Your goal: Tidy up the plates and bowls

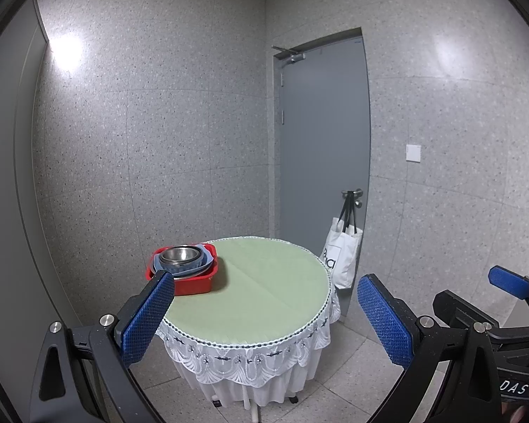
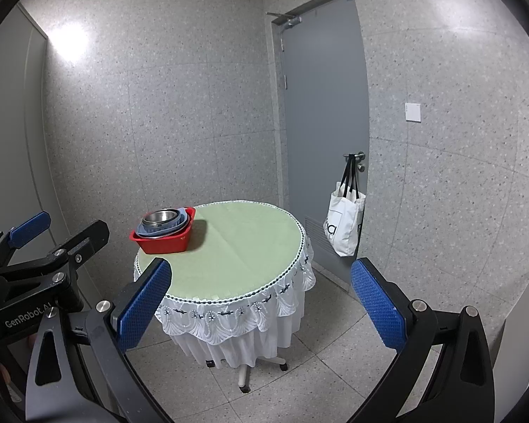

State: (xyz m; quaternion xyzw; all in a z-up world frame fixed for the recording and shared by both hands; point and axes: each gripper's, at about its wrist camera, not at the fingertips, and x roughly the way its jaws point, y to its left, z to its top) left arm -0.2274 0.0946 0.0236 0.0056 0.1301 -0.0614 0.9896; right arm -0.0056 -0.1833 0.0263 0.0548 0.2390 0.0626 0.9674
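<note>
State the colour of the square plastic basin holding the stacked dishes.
Red; the square plastic basin shows best in the right wrist view.

Both wrist views face the round tabletop (image 1: 264, 282) (image 2: 236, 243) from well back, side by side, sharing the door (image 1: 320, 162) (image 2: 324, 116).

A white tote bag (image 2: 345, 224) hangs from the grey door's (image 2: 326, 105) handle. A wall switch (image 2: 413, 111) sits right of the door, above the right-hand finger.
</note>
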